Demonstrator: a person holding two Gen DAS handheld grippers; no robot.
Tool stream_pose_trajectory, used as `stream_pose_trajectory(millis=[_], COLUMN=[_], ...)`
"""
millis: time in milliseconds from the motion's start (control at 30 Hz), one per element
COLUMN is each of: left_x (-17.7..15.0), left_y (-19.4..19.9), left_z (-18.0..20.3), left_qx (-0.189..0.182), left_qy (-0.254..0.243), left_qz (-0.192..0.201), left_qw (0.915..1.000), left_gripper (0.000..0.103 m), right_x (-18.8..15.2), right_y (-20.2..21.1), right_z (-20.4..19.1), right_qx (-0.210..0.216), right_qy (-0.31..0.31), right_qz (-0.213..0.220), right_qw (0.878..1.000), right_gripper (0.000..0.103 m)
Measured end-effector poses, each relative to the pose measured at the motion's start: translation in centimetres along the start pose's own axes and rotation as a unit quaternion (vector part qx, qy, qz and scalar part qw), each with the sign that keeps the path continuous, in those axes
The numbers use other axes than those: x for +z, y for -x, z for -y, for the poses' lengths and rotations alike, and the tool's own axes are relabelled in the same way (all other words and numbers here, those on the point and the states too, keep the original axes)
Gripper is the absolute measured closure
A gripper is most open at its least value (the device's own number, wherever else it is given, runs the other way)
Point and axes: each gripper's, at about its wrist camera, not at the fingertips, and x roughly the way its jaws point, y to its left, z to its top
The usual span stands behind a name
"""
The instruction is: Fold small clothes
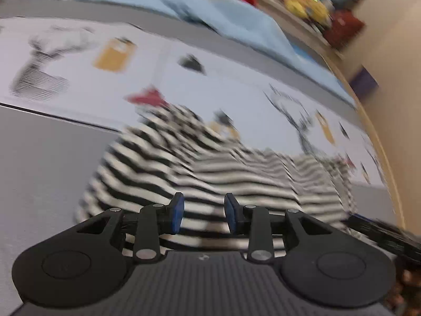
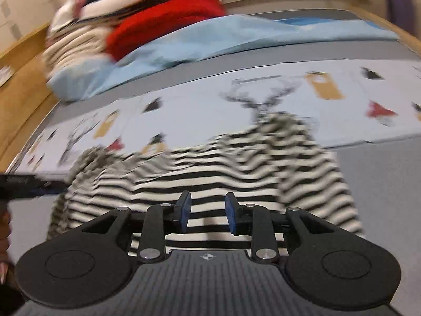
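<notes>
On grey surface, rumpled striped knit garment (image 1: 223,173), left gripper (image 1: 204,214) agape

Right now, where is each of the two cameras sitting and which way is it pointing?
Left wrist: rides on the left gripper, looking forward over its open blue pads at the striped garment on the patterned mat; the other gripper's black edge pokes in at the right.
Right wrist: rides on the right gripper, pads open, facing the same striped garment, with a clothes pile behind.
Shared: garment, mat, light blue cloth, motion blur.
</notes>
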Motion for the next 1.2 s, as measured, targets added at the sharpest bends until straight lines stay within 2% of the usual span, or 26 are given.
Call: stream_pose_trajectory(millis=[67, 133, 267, 433, 500, 600, 700, 767, 833, 867, 933, 967, 1000, 1033, 1067, 1100, 1200], left_x=[-0.1, -0.5, -1.1, 0.0, 0.3, 0.6, 1.0, 1.3, 1.3, 1.2, 0.7, 0.3, -0.1, -0.7, -1.1, -1.3, -0.9], left_y=[-1.0, -2.4, -6.9, -7.8, -8.4, -9.0, -8.1, -6.9, -5.8, -5.6, -5.9, -6.4, -7.0, -7.8, -8.4, -8.5, -5.9], left_z=[1.9, 3.2, 4.5, 4.3, 4.2, 3.8, 3.8, 5.0, 6.3, 7.1, 8.3, 9.0, 9.4, 9.7, 9.7, 9.5, 8.4], left_qx=[-0.013, -0.01, 0.064, 0.109, 0.108, 0.106, 0.11, 0.103, 0.066, 0.035, -0.007, -0.016, -0.01, 0.013, 0.034, 0.048, 0.06], left_qy=[-0.03, -0.055, -0.105, -0.061, -0.059, -0.051, -0.034, -0.057, -0.083, -0.095, -0.121, -0.141, -0.159, -0.181, -0.195, -0.198, -0.173], left_qz=[-0.019, -0.034, -0.082, -0.039, -0.04, -0.037, -0.023, 0.01, 0.034, 0.036, 0.023, 0.013, 0.005, -0.007, -0.017, -0.019, 0.015], left_qw=[0.9993, 0.9978, 0.9891, 0.9915, 0.9916, 0.9923, 0.9931, 0.993, 0.9938, 0.9942, 0.9924, 0.9898, 0.9872, 0.9833, 0.9801, 0.9788, 0.983], left_gripper=[0.064, 0.062, 0.06, 0.064, 0.064, 0.063, 0.063, 0.063, 0.063, 0.063, 0.062, 0.062, 0.061, 0.061, 0.055, 0.053, 0.054], right_x=[0.0, 0.0, -0.9, -0.3, -0.2, 0.0, 0.2, 0.3, 0.4, 0.3, 0.3, 0.2, 0.1, 0.1, 0.1, 0.0, -0.1], right_y=[-1.9, -3.6, -7.3, -8.0, -7.8, -7.6, -7.0, -6.6, -6.1, -6.0, -5.8, -5.8, -5.7, -5.6, -5.5, -5.4, -4.6], right_z=[-1.4, -2.5, -2.9, -3.0, -2.7, -1.8, -0.5, 0.5, 1.6, 2.0, 2.4, 2.5, 2.6, 2.7, 2.8, 2.8, 2.9], right_qx=[0.002, -0.013, -0.094, -0.102, -0.098, -0.096, -0.13, -0.156, -0.159, -0.154, -0.155, -0.161, -0.165, -0.165, -0.164, -0.163, -0.163], right_qy=[0.028, 0.053, 0.074, 0.033, 0.026, 0.021, 0.004, -0.01, -0.036, -0.046, -0.044, -0.038, -0.032, -0.03, -0.03, -0.031, -0.045], right_qz=[-0.029, -0.055, -0.113, -0.106, -0.101, -0.102, -0.092, -0.088, -0.088, -0.089, -0.09, -0.091, -0.092, -0.092, -0.092, -0.091, -0.083], right_qw=[0.999, 0.997, 0.986, 0.989, 0.99, 0.99, 0.987, 0.984, 0.983, 0.983, 0.983, 0.982, 0.981, 0.982, 0.982, 0.982, 0.982], right_gripper=[0.072, 0.072, 0.072, 0.072, 0.072, 0.08, 0.082, 0.082, 0.082, 0.082, 0.082, 0.082, 0.082, 0.082, 0.082, 0.082, 0.081])
